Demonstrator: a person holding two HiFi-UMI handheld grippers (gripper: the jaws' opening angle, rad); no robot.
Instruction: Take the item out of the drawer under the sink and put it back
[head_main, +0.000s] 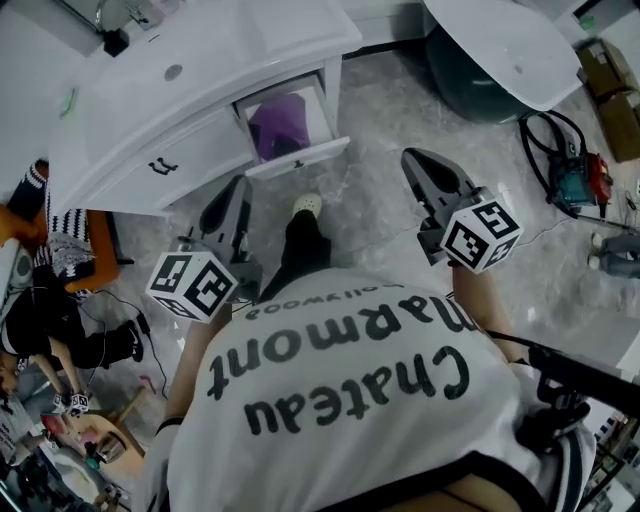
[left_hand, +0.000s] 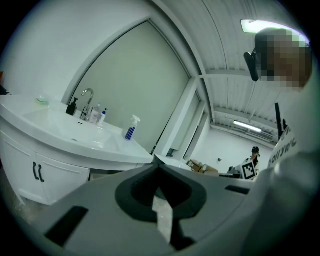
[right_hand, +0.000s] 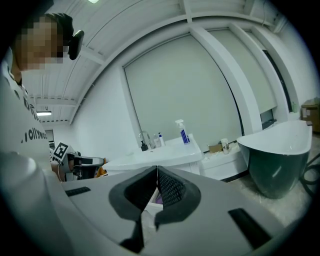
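- My left tongs (head_main: 238, 188) are pinched shut, nothing in them, short of the cabinet.
- My right tongs (head_main: 412, 158) are closed and empty too.
- The purple item (head_main: 280, 122) lies inside the open drawer (head_main: 300, 160) under the sink (head_main: 220, 50).

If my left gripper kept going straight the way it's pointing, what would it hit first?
Probably the open drawer of the white cabinet; in the head view the left gripper lines up with its front. Depth is hard to judge.
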